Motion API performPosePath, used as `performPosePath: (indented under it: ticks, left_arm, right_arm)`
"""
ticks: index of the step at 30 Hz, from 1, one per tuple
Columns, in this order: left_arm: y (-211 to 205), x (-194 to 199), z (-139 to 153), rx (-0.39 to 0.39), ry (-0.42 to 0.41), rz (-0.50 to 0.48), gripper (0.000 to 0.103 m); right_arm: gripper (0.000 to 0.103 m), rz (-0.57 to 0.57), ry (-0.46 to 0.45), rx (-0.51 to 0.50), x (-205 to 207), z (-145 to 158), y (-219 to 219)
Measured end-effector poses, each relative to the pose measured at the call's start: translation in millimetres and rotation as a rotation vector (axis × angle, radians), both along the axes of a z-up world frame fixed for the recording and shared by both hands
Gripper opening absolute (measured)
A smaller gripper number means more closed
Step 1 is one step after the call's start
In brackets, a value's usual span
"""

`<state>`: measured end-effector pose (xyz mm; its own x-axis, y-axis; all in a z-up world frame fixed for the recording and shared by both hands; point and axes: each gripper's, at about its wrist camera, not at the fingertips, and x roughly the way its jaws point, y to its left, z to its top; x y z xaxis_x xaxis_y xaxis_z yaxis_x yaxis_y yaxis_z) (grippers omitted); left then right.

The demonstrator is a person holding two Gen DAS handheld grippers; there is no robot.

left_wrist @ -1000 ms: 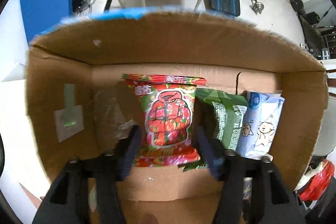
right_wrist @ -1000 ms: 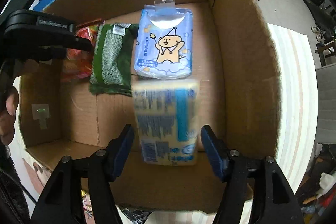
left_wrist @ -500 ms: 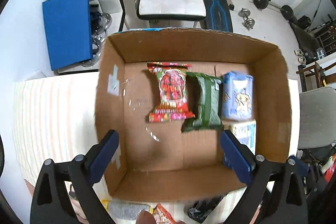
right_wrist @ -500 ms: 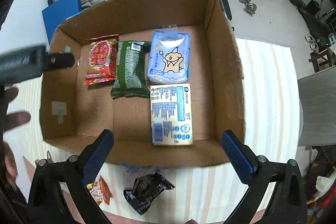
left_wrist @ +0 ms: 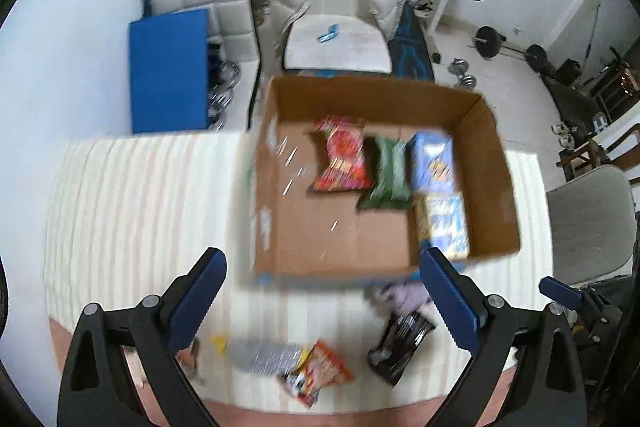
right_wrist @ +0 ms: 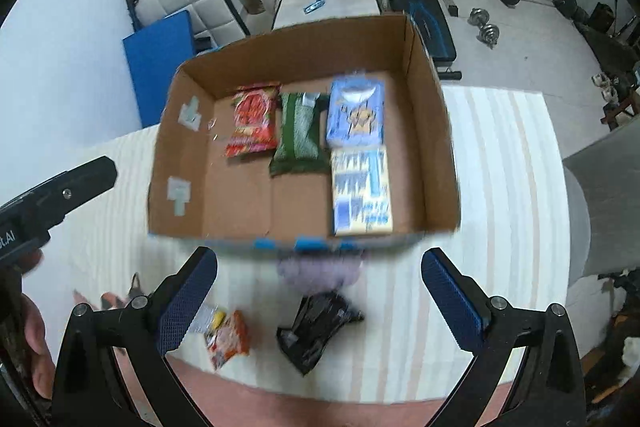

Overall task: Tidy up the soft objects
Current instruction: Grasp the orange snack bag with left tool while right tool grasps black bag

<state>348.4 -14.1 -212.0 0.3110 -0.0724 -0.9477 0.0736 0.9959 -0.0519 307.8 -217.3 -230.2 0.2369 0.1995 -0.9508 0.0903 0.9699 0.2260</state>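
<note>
Both grippers have pulled back and up from the cardboard box (right_wrist: 304,131) since the earlier frames, leaving the yellow-and-blue tissue pack (right_wrist: 362,191) lying flat inside it at the near right, just in front of the light blue cartoon pack (right_wrist: 356,115). Beside these lie the green pack (right_wrist: 299,135) and the red snack bag (right_wrist: 254,121), side by side along the far wall. The left gripper (left_wrist: 320,301) and right gripper (right_wrist: 318,297) hang over the striped desk (right_wrist: 500,187) with jaws spread wide, pinching nothing. On the desk, near the jaws, lie a black packet (right_wrist: 318,331), an orange snack bag (right_wrist: 228,339) and a silvery packet (left_wrist: 266,357). Motion blur smears a purplish item (right_wrist: 316,271) against the box's near wall; what it is cannot be made out.
</note>
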Motion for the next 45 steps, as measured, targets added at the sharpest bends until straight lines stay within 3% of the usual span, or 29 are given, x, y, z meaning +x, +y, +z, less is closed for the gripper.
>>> performPosePath:
  ticks: [3, 8, 10, 15, 19, 22, 24, 25, 26, 27, 30, 33, 37, 41, 43, 45]
  left_arm:
    - [13, -33, -34, 0.003, 0.072, -0.012, 0.099]
    - [9, -81, -118, 0.053, 0.283, -0.113, 0.099]
    - [-3, -96, -146, 0.078, 0.345, -0.170, 0.099]
    - [-27, -110, -197, 0.171, 0.409, -0.264, 0.098]
    - [-27, -105, -223, 0.174, 0.458, -0.219, 0.064]
    - [-22, -101, -222, 0.167, 0.431, -0.184, 0.054]
    - [-12, -99, -218, 0.107, 0.449, -0.129, 0.045]
    - [-8, -99, -217, 0.078, 0.456, -0.100, 0.044]
    - [-3, -99, -215, 0.030, 0.466, -0.069, 0.044]
    - [-1, -99, -214, -0.006, 0.475, -0.048, 0.044]
    - [8, -104, -212, -0.148, 0.517, 0.026, 0.043]
    - [6, -108, -214, -0.218, 0.542, 0.041, 0.043]
    - [-10, -105, -217, -0.160, 0.555, 0.010, 0.046]
    - [-31, -104, -190, -0.129, 0.533, -0.054, 0.047]
    - [-32, -106, -179, -0.146, 0.511, -0.055, 0.057]
    - [-27, -105, -178, -0.134, 0.495, -0.035, 0.060]
  right_arm:
    - [0.103, -0.016, 0.076, 0.053, -31, -25, 1]
    - [0.100, -0.066, 0.274, 0.151, -67, -103, 1]
    - [0.097, -0.086, 0.311, 0.168, -70, -128, 2]
    - [0.090, -0.110, 0.353, 0.189, -65, -164, 8]
    - [0.090, -0.095, 0.380, 0.162, -56, -185, 22]
    - [0.089, -0.075, 0.401, 0.124, -49, -198, 34]
    - [0.082, -0.053, 0.398, 0.087, -46, -200, 43]
    - [0.077, -0.032, 0.392, 0.069, -45, -199, 49]
    - [0.064, -0.009, 0.393, 0.044, -46, -198, 53]
    - [0.060, 0.017, 0.399, 0.031, -48, -197, 56]
    - [0.053, 0.061, 0.430, 0.011, -58, -197, 55]
    - [0.052, 0.138, 0.456, -0.068, -74, -196, 50]
    - [0.053, 0.187, 0.478, -0.093, -91, -195, 42]
    - [0.059, 0.160, 0.467, -0.080, -96, -192, 37]
    - [0.068, 0.129, 0.471, -0.041, -99, -193, 36]
    - [0.071, 0.100, 0.474, -0.008, -101, -194, 35]
